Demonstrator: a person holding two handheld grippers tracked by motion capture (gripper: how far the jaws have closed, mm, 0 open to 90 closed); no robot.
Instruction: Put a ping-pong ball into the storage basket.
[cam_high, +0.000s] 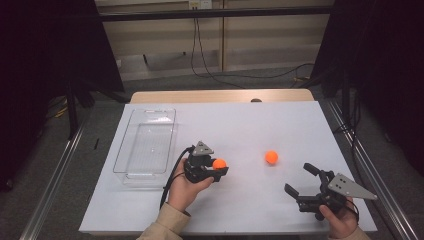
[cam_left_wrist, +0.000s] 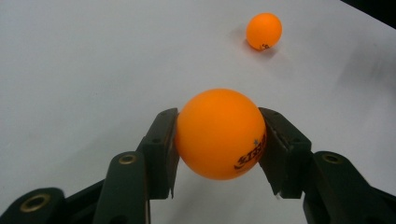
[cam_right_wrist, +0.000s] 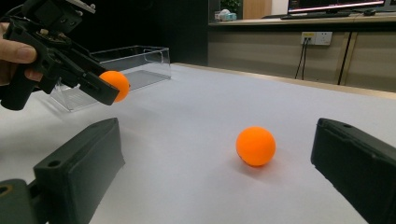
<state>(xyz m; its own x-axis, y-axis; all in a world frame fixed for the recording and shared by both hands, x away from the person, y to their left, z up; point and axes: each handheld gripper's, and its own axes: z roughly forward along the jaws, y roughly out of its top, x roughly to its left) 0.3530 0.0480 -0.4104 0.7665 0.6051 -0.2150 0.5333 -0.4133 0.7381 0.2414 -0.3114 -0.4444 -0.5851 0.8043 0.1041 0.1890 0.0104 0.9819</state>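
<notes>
**On the white bench: one orange ball pinched, one lying free**

From above, the left tool (cam_high: 216, 169) pinches the held ball (cam_high: 219, 163) just beside the clear plastic tray (cam_high: 145, 145), near the middle of the bench (cam_high: 240, 120). The second ball (cam_high: 271, 157) lies alone on the bench, apart from both tools. The right tool (cam_high: 302, 180) stands at the near right with its jaws spread wide.

Along the left tool, both jaws press the held ball (cam_left_wrist: 219, 134) from its two sides; the second ball (cam_left_wrist: 264, 31) lies farther off.

Along the right tool, the second ball (cam_right_wrist: 255, 146) rests on the bench between the spread jaws, touching neither. The left tool (cam_right_wrist: 109, 91) with its ball (cam_right_wrist: 116, 85) shows before the tray (cam_right_wrist: 135, 58).
</notes>
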